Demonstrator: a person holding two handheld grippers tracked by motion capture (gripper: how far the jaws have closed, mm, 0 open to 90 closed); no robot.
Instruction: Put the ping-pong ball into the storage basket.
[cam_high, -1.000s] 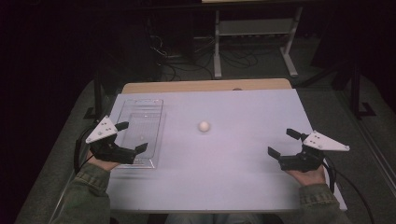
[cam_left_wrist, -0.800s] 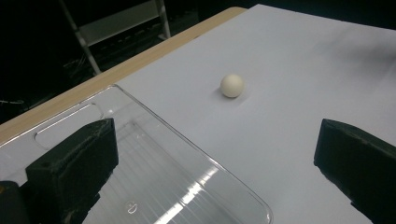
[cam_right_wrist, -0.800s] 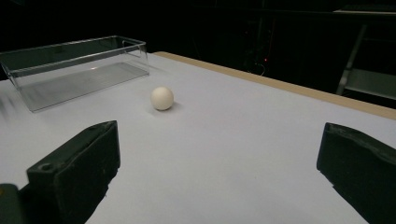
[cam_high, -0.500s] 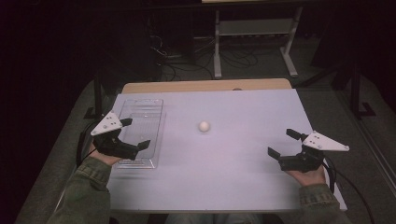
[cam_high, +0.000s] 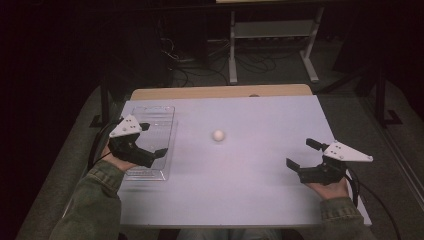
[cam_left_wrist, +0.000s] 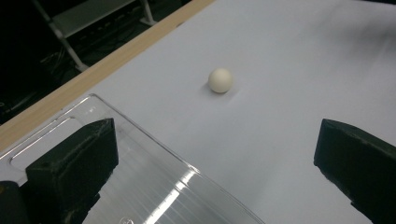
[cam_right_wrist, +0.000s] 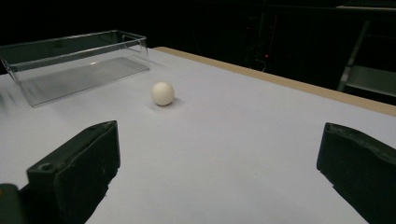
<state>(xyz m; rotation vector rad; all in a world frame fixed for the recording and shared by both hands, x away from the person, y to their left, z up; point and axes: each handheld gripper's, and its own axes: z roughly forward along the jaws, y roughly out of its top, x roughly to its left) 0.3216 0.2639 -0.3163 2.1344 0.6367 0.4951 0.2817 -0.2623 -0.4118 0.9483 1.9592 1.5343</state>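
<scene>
From the high view, the white ball (cam_high: 218, 135) lies bare on the table (cam_high: 250, 195), right of the clear tray (cam_high: 165, 112), between both grippers. The left gripper (cam_high: 152, 140) hangs over that tray, jaws spread, probably lining up a reach. In the left gripper view, the ball (cam_left_wrist: 220, 80) sits beyond the tray's rim (cam_left_wrist: 140, 128). In the right gripper view, the right gripper (cam_right_wrist: 219, 172) is also released, facing ball (cam_right_wrist: 163, 93) and tray (cam_right_wrist: 70, 65).

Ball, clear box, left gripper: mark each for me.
ball (cam_high: 218, 135), high view, middle of its top.
clear box (cam_right_wrist: 70, 58), right gripper view, near long wall.
left gripper (cam_high: 154, 140), high view, midway between its fingers.
</scene>
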